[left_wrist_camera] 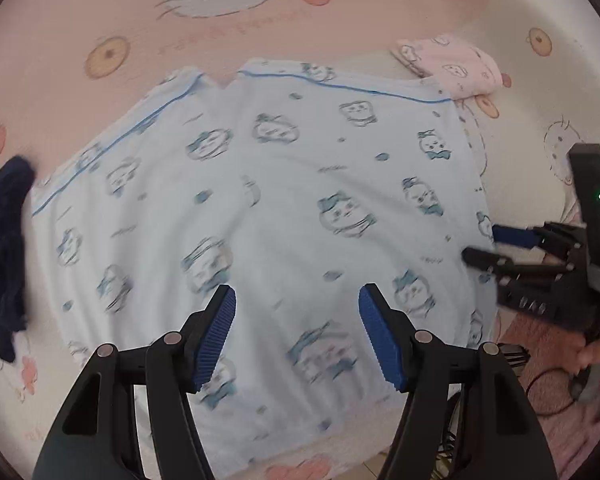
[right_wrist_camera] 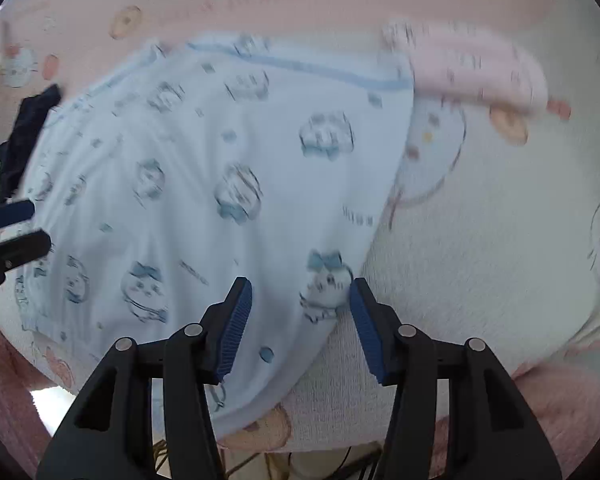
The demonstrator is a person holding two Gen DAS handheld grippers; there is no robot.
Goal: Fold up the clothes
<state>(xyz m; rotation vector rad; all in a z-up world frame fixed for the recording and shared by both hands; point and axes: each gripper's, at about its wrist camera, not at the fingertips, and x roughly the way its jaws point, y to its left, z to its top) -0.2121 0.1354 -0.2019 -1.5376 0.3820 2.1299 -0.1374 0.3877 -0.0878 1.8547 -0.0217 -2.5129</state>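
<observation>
A light blue garment [left_wrist_camera: 260,200] with cartoon faces and blue piping lies spread flat on the pink cartoon-print bed cover [left_wrist_camera: 80,20]. It also shows in the right wrist view [right_wrist_camera: 204,184]. My left gripper [left_wrist_camera: 298,300] is open and empty, above the garment's near part. My right gripper [right_wrist_camera: 302,292] is open and empty over the garment's right near edge. The right gripper also shows in the left wrist view [left_wrist_camera: 480,244] at the garment's right edge. The left gripper shows at the left of the right wrist view [right_wrist_camera: 24,226].
A folded pink garment [left_wrist_camera: 452,64] lies at the far right corner of the blue one, also in the right wrist view [right_wrist_camera: 480,72]. A dark navy garment [left_wrist_camera: 4,248] lies to the left. Cables [left_wrist_camera: 548,392] hang off the bed's near right edge.
</observation>
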